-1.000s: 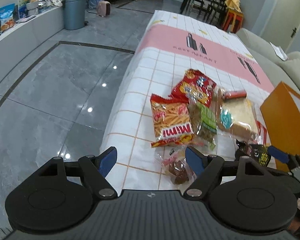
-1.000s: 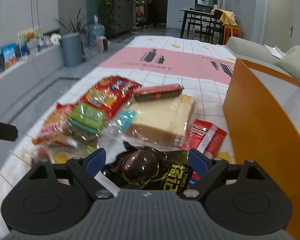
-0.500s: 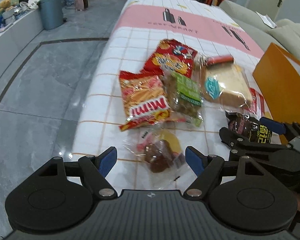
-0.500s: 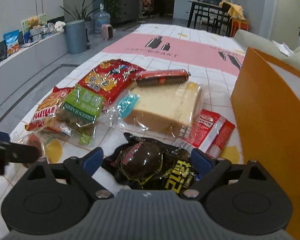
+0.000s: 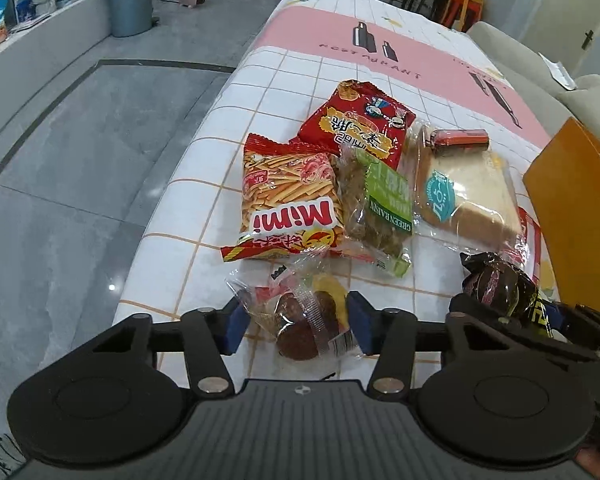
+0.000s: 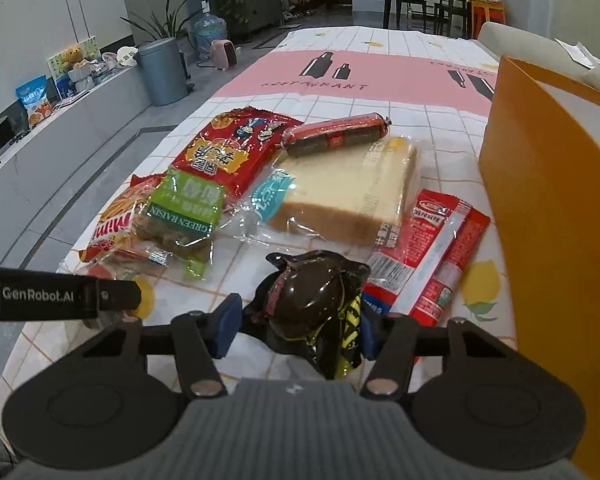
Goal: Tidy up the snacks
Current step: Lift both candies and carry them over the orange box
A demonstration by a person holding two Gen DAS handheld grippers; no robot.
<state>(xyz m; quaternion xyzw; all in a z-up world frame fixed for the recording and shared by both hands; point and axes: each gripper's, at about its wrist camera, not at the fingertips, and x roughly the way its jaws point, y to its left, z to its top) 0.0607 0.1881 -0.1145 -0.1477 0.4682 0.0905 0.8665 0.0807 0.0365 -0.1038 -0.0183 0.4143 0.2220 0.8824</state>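
Observation:
A pile of snacks lies on the checked tablecloth (image 5: 204,184). My left gripper (image 5: 296,322) is open, its jaws on either side of a clear packet with a dark round snack (image 5: 300,324). My right gripper (image 6: 296,326) is open around a black packet with a dark glossy egg (image 6: 316,300); that packet also shows in the left wrist view (image 5: 500,284). Beyond lie a Mimi sticks bag (image 5: 288,196), a green raisin pack (image 5: 384,204), a red bag (image 5: 360,120), wrapped bread (image 6: 348,192), a sausage (image 6: 336,136) and a red sachet (image 6: 432,256).
An orange box (image 6: 548,208) stands on the table at the right, close to my right gripper. The table's left edge (image 5: 172,184) drops to a grey tiled floor. A sofa (image 5: 540,76) is beyond the table on the right.
Both grippers have moved forward and down over the table. The left jaws now flank the clear packet, and the right jaws have narrowed around the black egg packet.

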